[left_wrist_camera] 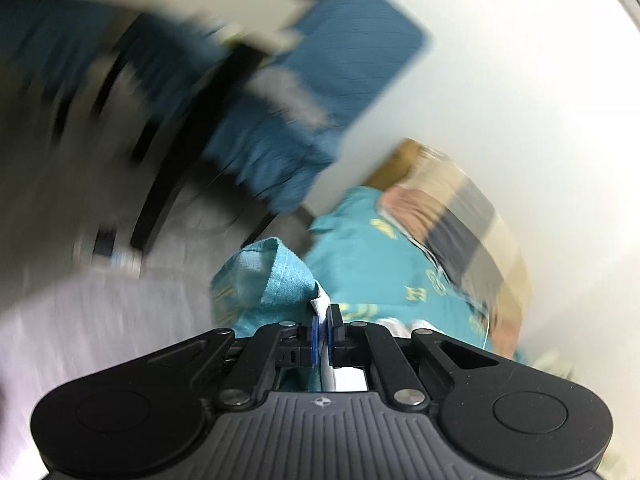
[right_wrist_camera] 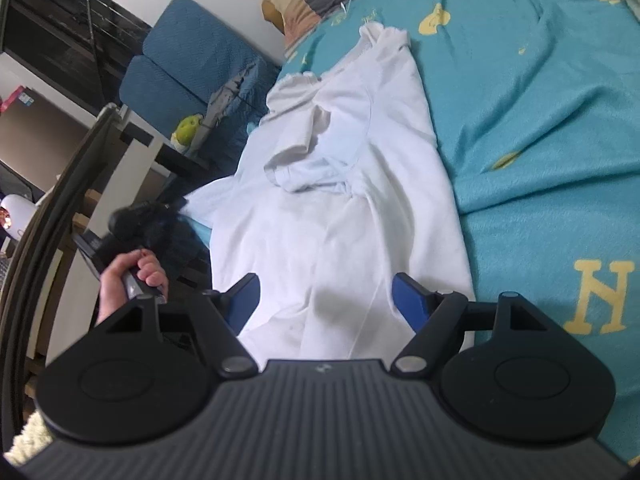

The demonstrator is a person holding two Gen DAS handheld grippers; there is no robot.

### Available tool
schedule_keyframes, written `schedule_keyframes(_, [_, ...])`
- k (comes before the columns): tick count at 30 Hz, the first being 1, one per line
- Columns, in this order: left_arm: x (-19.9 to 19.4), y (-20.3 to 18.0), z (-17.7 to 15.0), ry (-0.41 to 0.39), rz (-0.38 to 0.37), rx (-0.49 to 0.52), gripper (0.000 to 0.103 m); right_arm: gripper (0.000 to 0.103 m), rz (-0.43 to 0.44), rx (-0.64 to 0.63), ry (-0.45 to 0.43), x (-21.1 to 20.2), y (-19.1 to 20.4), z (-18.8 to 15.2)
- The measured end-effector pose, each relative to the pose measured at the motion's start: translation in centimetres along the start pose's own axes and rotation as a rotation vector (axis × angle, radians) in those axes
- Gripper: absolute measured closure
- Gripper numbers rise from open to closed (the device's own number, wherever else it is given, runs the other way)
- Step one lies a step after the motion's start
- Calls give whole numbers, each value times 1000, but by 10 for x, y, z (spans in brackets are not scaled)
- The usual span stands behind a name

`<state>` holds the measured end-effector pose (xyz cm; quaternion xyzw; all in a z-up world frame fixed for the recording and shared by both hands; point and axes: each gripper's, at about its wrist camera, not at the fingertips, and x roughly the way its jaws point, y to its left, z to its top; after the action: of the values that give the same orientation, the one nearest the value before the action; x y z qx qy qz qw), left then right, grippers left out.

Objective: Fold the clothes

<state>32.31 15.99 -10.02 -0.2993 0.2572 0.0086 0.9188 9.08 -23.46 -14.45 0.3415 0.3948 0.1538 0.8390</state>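
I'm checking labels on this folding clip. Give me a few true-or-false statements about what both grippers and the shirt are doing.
1. The right gripper is open. True.
2. The left gripper is open and holds nothing. False: it is shut on white cloth.
3. The shirt is white. True.
4. The shirt is neatly folded into a square. False: it lies spread out and rumpled on the blanket.
5. The blanket is teal with yellow print. True.
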Motion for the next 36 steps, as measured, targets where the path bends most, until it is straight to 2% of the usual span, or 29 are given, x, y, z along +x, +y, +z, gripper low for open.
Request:
schedule_keyframes(3, [-1,-77,1,-12,38,285,98,27,2,6,-35,-11,-2,5])
schedule_keyframes(5, [0,-129,-7,-4,37,454,98,27,-1,7,-60,-19,-4,8])
schedule_keyframes(7, [5,-166,-19,20,32,549,98,27,0,9,-78,-25,-6,12])
schedule_keyframes(10, [27,-211,-51,96,45,687,98,27,10,24,-88,-31,-10,16])
schedule_keyframes(14, [57,-235,-111,185,66,835,96,27,37,52,-98,-36,-17,18])
schedule_keyframes(15, [65,-233,-122,215,65,836,95,27,38,57,-100,-36,-19,19])
schedule_keyframes(17, [78,-225,-142,267,55,831,83,27,40,69,-103,-37,-24,21])
schedule_keyframes(18, [81,-219,-149,278,49,831,79,27,40,74,-105,-37,-26,22])
schedule_keyframes(20, [78,-206,-159,288,40,842,60,27,42,85,-108,-37,-30,25])
schedule_keyframes(21, [73,-203,-160,279,30,848,57,27,43,91,-110,-37,-32,26])
schedule_keyframes(23, [60,-192,-153,251,-5,850,48,27,45,102,-113,-37,-37,28])
schedule_keyframes(25, [46,-179,-141,217,-46,845,45,27,49,100,-107,-35,-36,27])
schedule_keyframes(27, [33,-168,-122,174,-45,830,44,27,51,98,-102,-34,-35,26])
schedule_keyframes(29, [25,-155,-101,130,-28,798,38,27,48,97,-98,-33,-35,25])
schedule_keyframes(31, [28,-143,-85,136,-18,767,36,27,40,90,-97,-31,-34,24])
schedule_keyframes(34, [45,-124,-74,249,-58,712,39,27,24,76,-93,-26,-32,24])
schedule_keyframes(36, [52,-111,-72,330,-68,658,65,27,12,70,-86,-22,-31,24])
